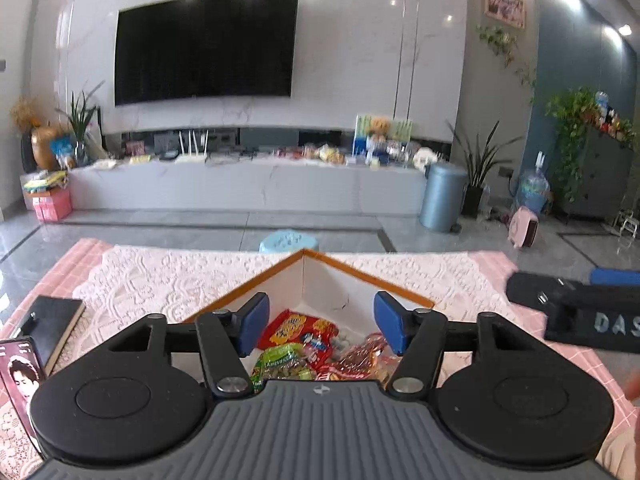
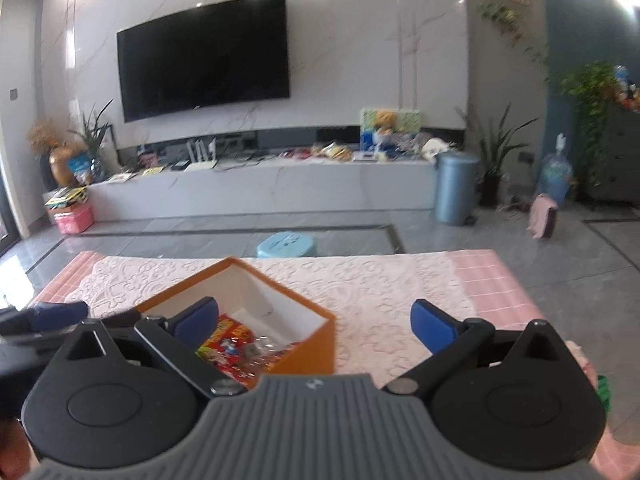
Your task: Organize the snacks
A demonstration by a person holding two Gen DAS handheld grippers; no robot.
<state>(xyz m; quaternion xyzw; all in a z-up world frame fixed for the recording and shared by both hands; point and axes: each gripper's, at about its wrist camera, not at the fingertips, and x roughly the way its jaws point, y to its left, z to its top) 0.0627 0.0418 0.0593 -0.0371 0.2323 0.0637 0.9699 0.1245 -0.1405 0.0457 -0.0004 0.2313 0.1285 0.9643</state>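
An orange box with white inner walls (image 1: 340, 284) stands on the lace-covered table and holds several snack packets, among them a red one (image 1: 298, 328) and a green one (image 1: 282, 364). My left gripper (image 1: 320, 326) is open and empty, hovering over the box's near side. In the right wrist view the same box (image 2: 308, 336) sits left of centre with red packets (image 2: 230, 338) inside. My right gripper (image 2: 316, 320) is open and empty, above the box's right corner. The right gripper also shows at the right edge of the left wrist view (image 1: 576, 308).
A black notebook (image 1: 52, 320) and a printed card with a face (image 1: 20, 376) lie at the table's left. A green object (image 2: 604, 394) peeks in at the right edge. A blue stool (image 1: 288, 242) stands on the floor beyond the table's far edge.
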